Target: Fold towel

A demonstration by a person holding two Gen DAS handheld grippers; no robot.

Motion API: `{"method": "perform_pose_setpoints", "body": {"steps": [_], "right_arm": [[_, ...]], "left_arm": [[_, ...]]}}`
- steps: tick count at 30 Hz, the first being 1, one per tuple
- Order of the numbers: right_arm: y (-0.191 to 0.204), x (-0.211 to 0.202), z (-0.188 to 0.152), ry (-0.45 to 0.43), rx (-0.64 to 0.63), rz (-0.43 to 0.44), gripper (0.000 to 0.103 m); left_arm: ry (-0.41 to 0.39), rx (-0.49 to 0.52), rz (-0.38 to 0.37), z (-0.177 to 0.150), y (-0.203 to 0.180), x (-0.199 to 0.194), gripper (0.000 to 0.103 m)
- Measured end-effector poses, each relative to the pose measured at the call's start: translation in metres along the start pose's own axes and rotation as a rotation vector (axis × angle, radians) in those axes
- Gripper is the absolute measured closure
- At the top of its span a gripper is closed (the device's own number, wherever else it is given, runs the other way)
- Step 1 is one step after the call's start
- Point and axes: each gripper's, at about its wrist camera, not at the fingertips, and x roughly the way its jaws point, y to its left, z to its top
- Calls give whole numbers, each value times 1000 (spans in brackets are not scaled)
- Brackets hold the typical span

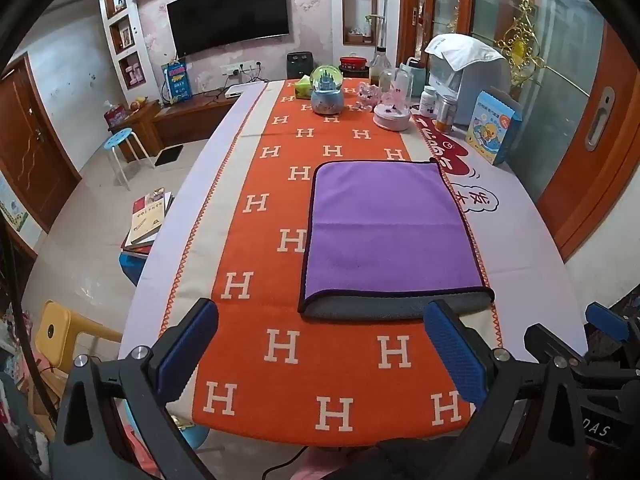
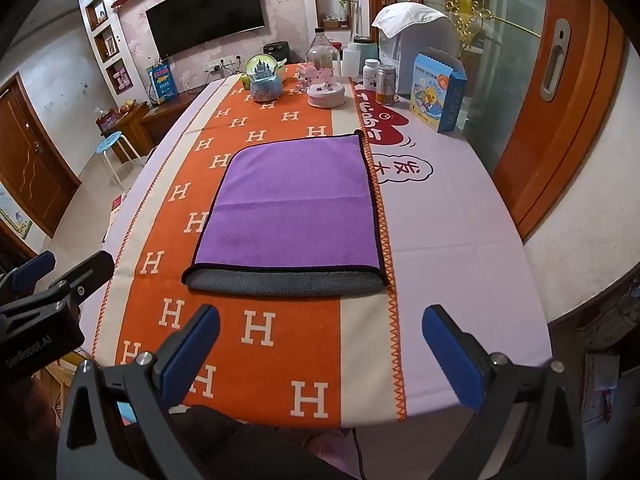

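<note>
Your left gripper has its blue fingers spread wide with nothing between them, hovering over the near end of the desk. Your right gripper is the same: fingers wide apart, holding nothing, above the orange H-patterned runner. Neither one touches cloth.

Ahead of both, at about 12 o'clock from the right gripper and 1 o'clock from the left, lies the towel. It rests flat on the runner, its right edge along the zigzag border. It looks folded once already: the purple face is on top, and a grey strip of the under layer shows along the near edge, so the two layers do not quite line up there. A faint crease crosses the purple face about halfway up.

My judgement is that you are partway through: one fold is made and lies smooth, and at least one more fold is probably left, unless a single fold is all you want. Since your fingers are free, you would have to take hold of the edge again before folding further.

Farther out, at 12 o'clock at the desk's far end, stand a snow globe, a glass dome, bottles and a blue carton, all well apart from the towel.
</note>
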Motion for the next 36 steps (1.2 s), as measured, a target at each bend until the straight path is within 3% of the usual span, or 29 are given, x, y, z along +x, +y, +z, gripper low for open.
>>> {"method": "perform_pose_setpoints", "body": {"steps": [36], "right_arm": [[1,5,3,7,-2,-12,2]], "left_arm": [[36,-4,5,-2,3,8,1]]}}
